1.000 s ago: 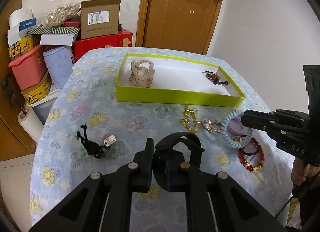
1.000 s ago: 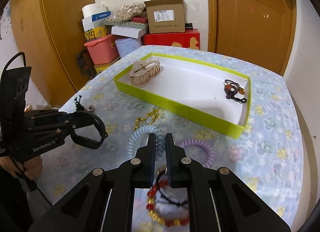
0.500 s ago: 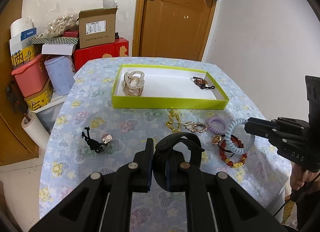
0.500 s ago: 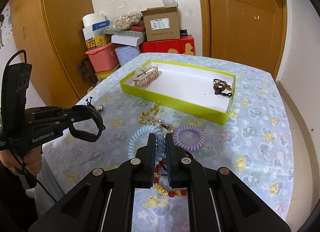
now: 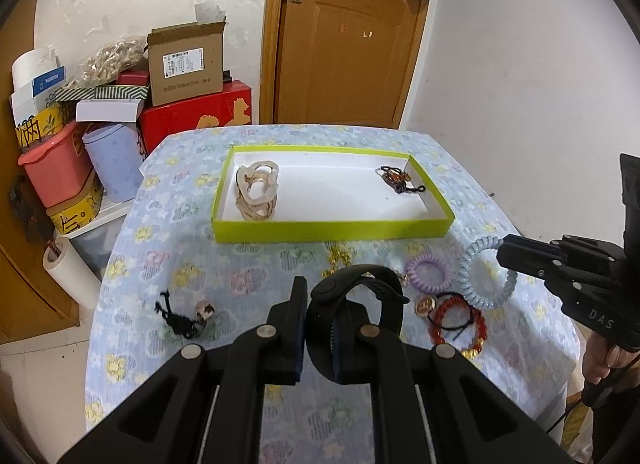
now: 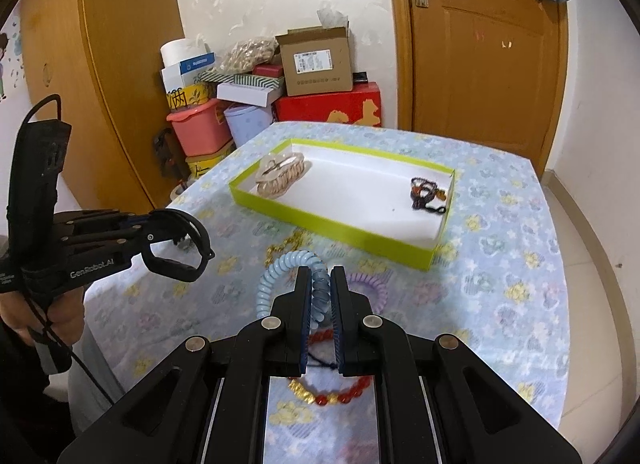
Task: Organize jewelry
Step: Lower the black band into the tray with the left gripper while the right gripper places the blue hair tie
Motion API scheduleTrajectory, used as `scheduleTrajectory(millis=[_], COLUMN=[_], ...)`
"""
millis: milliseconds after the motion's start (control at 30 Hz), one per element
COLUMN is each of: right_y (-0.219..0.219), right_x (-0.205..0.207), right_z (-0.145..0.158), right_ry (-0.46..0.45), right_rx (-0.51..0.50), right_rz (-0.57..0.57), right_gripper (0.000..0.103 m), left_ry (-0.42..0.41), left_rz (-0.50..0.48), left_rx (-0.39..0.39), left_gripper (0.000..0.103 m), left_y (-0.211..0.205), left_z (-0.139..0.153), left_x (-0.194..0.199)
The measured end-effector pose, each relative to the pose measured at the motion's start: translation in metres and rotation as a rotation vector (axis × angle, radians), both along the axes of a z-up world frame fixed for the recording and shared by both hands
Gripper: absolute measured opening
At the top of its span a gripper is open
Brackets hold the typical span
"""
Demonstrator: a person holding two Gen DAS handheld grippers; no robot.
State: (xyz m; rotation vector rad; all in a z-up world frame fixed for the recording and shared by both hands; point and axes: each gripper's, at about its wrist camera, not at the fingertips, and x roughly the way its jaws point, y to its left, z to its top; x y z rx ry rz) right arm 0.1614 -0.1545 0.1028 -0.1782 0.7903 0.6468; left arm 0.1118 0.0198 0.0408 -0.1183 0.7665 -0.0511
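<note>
My left gripper [image 5: 320, 304] is shut on a black band [image 5: 380, 284] and holds it above the table; it also shows in the right wrist view [image 6: 176, 244]. My right gripper [image 6: 320, 284] is shut on a light blue spiral hair tie [image 6: 280, 268], lifted off the cloth, also seen in the left wrist view [image 5: 476, 260]. The lime-green tray [image 5: 332, 230] holds a beige hair claw [image 5: 256, 194] and a dark beaded bracelet [image 5: 398, 178]. A purple spiral tie [image 5: 430, 274], red bead bracelet [image 5: 456, 320], gold chain [image 5: 340, 258] and black charm [image 5: 180, 316] lie on the cloth.
The round table has a blue flowered cloth [image 5: 160, 224]. Boxes and tubs [image 5: 120, 104] are stacked behind it on the left. A wooden door [image 5: 344, 36] stands behind, a white wall on the right.
Both grippers have risen and drawn back from the table with their items; the tray and loose jewelry look smaller and farther. The blue spiral tie has come up off the cloth.
</note>
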Motion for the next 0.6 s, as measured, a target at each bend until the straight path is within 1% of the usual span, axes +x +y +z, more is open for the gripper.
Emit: scheduleTrajectory(millis=[267, 433, 600], right_y=[0.004, 0.004, 0.003], right_x=[0.025, 0.045, 0.069], right_z=[0.006, 0.006, 0.002], right_ry=[-0.016, -0.019, -0.013], right_rx=[0.000, -0.003, -0.002], right_rz=[-0.007, -0.023, -0.053], right_gripper=[0.010, 0.010, 0.010], left_ry=[-0.003, -0.008, 0.004], left_rz=[0.001, 0.003, 0.004], left_rx=[0.028, 0.039, 0.044], left_gripper=[0.011, 0.011, 0.011], left_y=[0.002, 0.004, 0.007], left_z=[0.010, 0.015, 0.013], left_x=[0.032, 0.060, 0.089])
